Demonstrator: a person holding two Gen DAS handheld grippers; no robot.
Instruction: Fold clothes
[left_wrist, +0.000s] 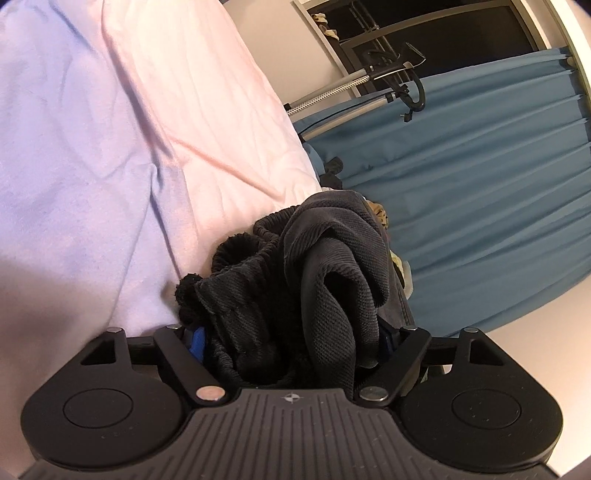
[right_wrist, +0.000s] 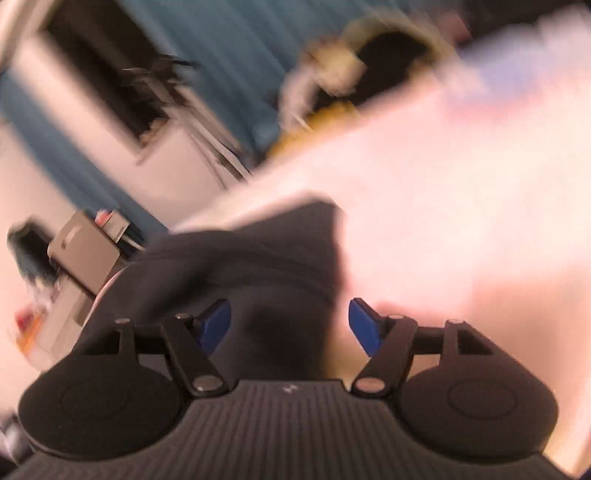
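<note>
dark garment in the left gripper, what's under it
A pale pink and lilac sheet lies beneath the bunched dark garment. The left gripper jaws are mostly buried in fabric, so the contact underneath is hidden.

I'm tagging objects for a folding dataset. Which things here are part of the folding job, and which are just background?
Part of the job:
- black garment, bunched between the left gripper's fingers
- right gripper, jaws apart, with dark cloth between them
- pale sheet under the garment

Just lying about:
- blue curtain
- metal pole
- grey box

Left gripper (left_wrist: 291, 332) fingers (left_wrist: 195, 339) buried under dark garment (left_wrist: 314, 266); right wrist view motion-blurred.
</note>
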